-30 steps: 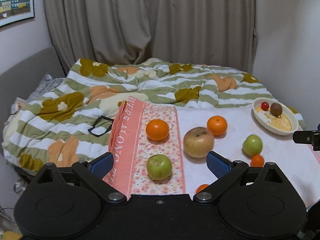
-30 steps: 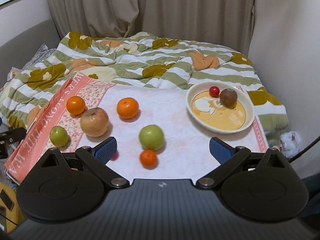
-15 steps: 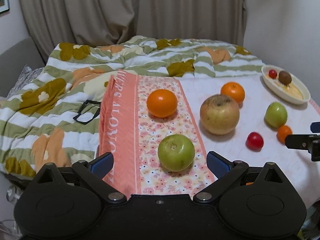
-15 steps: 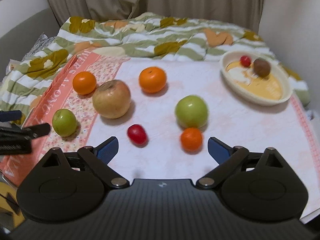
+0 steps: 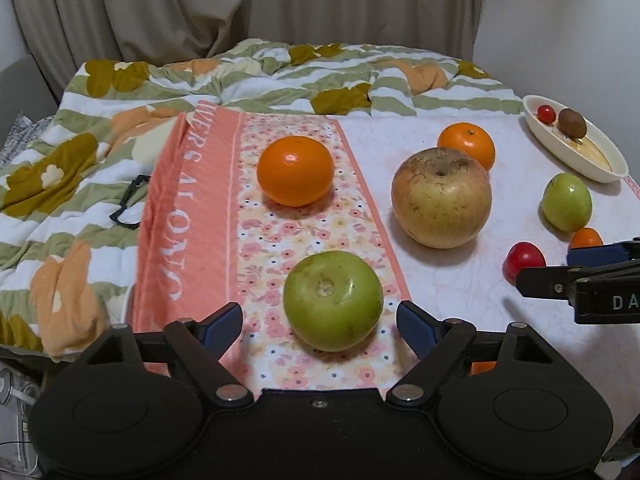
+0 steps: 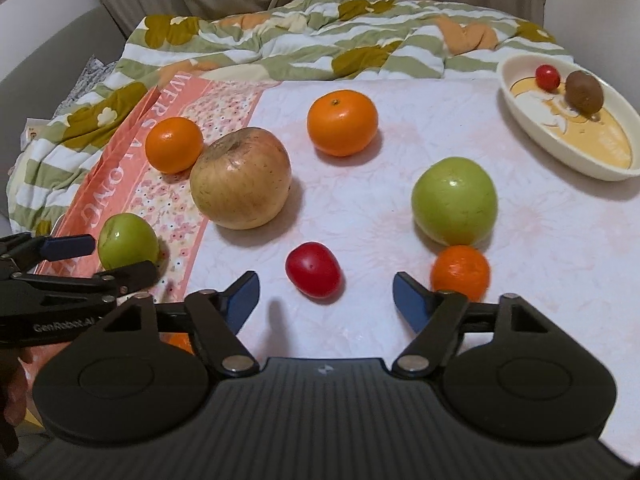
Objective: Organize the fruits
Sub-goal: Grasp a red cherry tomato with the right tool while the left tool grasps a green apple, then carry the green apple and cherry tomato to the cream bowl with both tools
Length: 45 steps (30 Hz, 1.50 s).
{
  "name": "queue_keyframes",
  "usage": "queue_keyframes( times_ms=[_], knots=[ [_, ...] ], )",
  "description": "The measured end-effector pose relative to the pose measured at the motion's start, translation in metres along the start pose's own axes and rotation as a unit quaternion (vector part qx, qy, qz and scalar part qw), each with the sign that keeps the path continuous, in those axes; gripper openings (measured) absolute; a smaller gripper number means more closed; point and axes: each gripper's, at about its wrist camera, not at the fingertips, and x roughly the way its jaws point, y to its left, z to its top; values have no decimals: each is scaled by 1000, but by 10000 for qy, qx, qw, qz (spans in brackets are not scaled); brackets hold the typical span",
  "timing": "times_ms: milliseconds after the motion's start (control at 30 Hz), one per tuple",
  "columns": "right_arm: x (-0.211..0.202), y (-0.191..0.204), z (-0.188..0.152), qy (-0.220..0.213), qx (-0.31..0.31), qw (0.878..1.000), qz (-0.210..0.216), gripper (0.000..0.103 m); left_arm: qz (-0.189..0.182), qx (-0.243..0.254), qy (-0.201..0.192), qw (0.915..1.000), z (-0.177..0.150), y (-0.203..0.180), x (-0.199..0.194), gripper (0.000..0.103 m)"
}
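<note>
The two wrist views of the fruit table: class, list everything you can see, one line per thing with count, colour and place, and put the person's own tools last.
Green apples: 2; one on the floral cloth strip, one mid-table.
Big apple: 1, yellow-brown, at the strip's edge.
Oranges: 2; one on the strip, one behind the big apple.
Small orange: 1, before the mid-table green apple.
Red fruit: 1, on the white cloth.
Dish: 1, cream, far right; holds a kiwi and a cherry tomato.
Glasses: 1, black, on the striped blanket.
Left gripper: closing around the strip's green apple, not touching.
Right gripper: closing around the red fruit, not touching.
</note>
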Motion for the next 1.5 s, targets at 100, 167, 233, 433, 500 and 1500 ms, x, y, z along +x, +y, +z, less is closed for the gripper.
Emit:
queue_keyframes(
  times_ms=[100, 167, 233, 433, 500, 1500],
  knots=[
    [5, 3, 1, 32, -46, 10000, -22, 82, -68, 21, 26, 10000, 2, -2, 6, 75],
    [8, 5, 1, 44, -68, 10000, -38, 81, -105, -7, 113, 9999, 2, -2, 11, 62],
    [10, 6, 1, 72, -104, 9999, -69, 79, -128, -66, 140, 9998, 2, -2, 13, 57],
    [14, 10, 2, 57, -272, 9994, -182, 71, -120, -135, 140, 9997, -1, -1, 11, 57],
    [15, 12, 2, 46, -326, 9992, -207, 70, -107, -148, 143, 9997, -3, 0, 9, 57],
    [-68, 15, 3, -475, -369, 9977, -312, 47, -204, -389, -414, 9982, -2, -24, -82, 57]
  ],
)
